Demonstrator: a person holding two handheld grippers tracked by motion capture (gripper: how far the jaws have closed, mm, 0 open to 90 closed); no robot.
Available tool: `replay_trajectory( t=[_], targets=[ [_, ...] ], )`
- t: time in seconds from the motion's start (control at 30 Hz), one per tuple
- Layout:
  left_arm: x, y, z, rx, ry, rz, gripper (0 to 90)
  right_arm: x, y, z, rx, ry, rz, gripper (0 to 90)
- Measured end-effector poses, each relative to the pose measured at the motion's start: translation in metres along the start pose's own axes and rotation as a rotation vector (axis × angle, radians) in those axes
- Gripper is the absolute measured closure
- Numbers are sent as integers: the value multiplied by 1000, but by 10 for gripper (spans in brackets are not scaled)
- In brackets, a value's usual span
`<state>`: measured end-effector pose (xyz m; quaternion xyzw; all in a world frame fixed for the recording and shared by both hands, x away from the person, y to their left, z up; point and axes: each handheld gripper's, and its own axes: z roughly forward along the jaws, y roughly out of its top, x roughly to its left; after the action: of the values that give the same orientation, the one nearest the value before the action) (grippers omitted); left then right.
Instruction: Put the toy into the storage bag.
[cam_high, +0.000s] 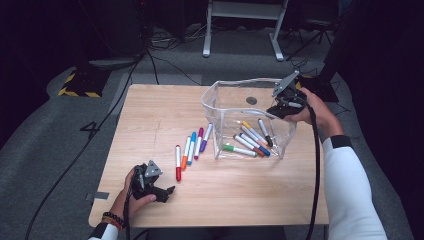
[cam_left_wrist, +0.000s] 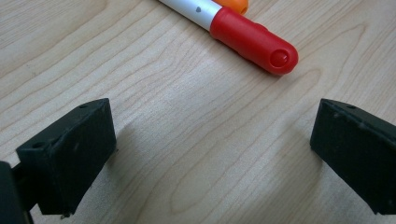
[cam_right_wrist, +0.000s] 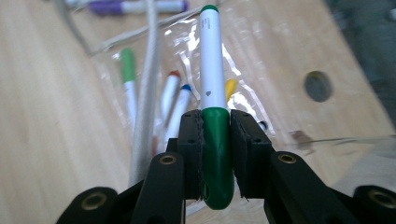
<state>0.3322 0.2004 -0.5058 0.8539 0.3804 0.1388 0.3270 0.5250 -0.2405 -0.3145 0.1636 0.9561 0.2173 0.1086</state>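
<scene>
Gleaming white marker (cam_right_wrist: 211, 79), green-capped

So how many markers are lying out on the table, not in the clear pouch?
5, in a row left of the clear pouch: red marker, orange marker, blue marker, magenta marker, purple marker. The pouch's wall could hide another.

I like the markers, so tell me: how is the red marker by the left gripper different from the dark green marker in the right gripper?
The red marker lies flat on the wooden table, untouched; the dark green marker is clamped by its cap in the right gripper. The red marker sits in front of the left gripper, whose jaws are open and empty; the dark green marker hangs above the clear bag. Both have white barrels and coloured caps.
</scene>
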Motion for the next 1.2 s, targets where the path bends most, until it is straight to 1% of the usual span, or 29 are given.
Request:
replay_trajectory(
  t=[0.07,0.13,0.23,0.27,0.3,0.33,0.37,0.43,0.47,0.53,0.6,0.63,0.67,0.7,0.73,0.77,0.8,0.83,0.87,0.93,0.97,1.03,1.07,1.13,1.17,1.2],
  targets=[
    [0,0,0,0,0,0,5,2,-2,-1,-3,40,-21,751],
    [0,0,0,0,0,0,5,2,-3,-1,4,55,-31,750],
    [0,0,0,0,0,0,5,2,-3,-1,0,50,-13,743],
    [0,0,0,0,0,0,5,1,-4,-1,-11,31,-11,690],
    [0,0,0,0,0,0,5,0,-4,-1,-15,21,3,674],
    [0,0,0,0,0,0,5,0,-4,-1,-17,13,3,643],
    [0,0,0,0,0,0,5,0,-5,-2,-34,-13,18,593],
    [0,0,0,0,0,0,5,-1,-7,-5,-71,-30,38,584],
    [0,0,0,0,0,0,5,0,-8,-7,-91,-31,38,571],
    [0,0,0,1,0,0,5,3,-13,-14,-162,-51,61,544],
    [0,0,0,1,-1,1,5,8,-17,-21,-221,-85,83,492],
    [0,0,0,0,0,0,5,11,-19,-25,-255,-94,100,479],
    [0,0,0,1,0,1,5,13,-22,-28,-280,-90,108,481],
    [0,0,0,1,-1,1,5,17,-25,-32,-303,-107,109,474],
    [0,0,0,0,0,0,5,22,-27,-36,-308,-142,113,447],
    [0,0,0,0,0,1,5,25,-29,-38,-319,-155,123,432],
    [0,0,0,0,0,0,5,31,-32,-44,-352,-149,130,423],
    [0,0,0,0,0,0,5,37,-35,-48,-375,-163,130,416],
    [0,0,0,1,-1,2,5,43,-38,-52,-392,-187,135,402],
    [0,0,0,2,-3,4,5,55,-44,-56,-428,-190,148,400],
    [1,0,0,1,-4,5,5,61,-47,-58,-444,-200,150,400],
    [1,-1,-1,0,-7,4,5,72,-53,-58,-468,-194,162,401],
    [1,-1,-1,-1,-7,3,5,81,-58,-58,-487,-200,164,402],
    [1,-2,-2,2,-12,10,5,94,-64,-57,-506,-190,167,401],
    [2,-2,-2,4,-16,15,5,104,-69,-55,-520,-199,164,401],
    [2,-3,-3,2,-18,16,5,111,-72,-53,-534,-190,173,403]
  ],
)
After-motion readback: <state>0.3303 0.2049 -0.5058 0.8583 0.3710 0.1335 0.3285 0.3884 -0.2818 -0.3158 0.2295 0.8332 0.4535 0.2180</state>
